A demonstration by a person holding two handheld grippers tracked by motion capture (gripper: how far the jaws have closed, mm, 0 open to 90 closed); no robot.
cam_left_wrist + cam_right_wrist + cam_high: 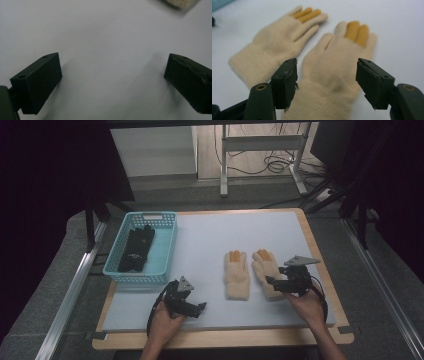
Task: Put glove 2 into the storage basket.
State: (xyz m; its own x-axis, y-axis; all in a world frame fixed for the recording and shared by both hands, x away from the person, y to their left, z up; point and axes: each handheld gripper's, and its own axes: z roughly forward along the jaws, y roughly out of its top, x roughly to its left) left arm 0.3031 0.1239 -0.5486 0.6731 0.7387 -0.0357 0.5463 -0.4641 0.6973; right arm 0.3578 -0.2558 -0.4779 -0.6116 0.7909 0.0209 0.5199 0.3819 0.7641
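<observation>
Two cream knit gloves with orange fingertips lie flat side by side on the pale blue mat (pixel 240 230). One is the left glove (pixel 235 275) (pixel 279 42), the other the right glove (pixel 263 267) (pixel 337 60). My right gripper (pixel 274 282) (pixel 327 77) stands open over the right glove's cuff. Its jaws sit one on each side of the cuff and do not squeeze it. My left gripper (pixel 200 307) (pixel 112 72) is open near the mat's front left, with bare mat between its jaws. A cream glove edge (pixel 180 3) peeks in at the top of the left gripper view.
A light blue plastic basket (pixel 167 255) stands at the mat's left side with a pair of black gloves (pixel 136 249) lying in it. The wooden table edge (pixel 325 270) runs close to the right of the gloves. Bare mat stretches behind the gloves.
</observation>
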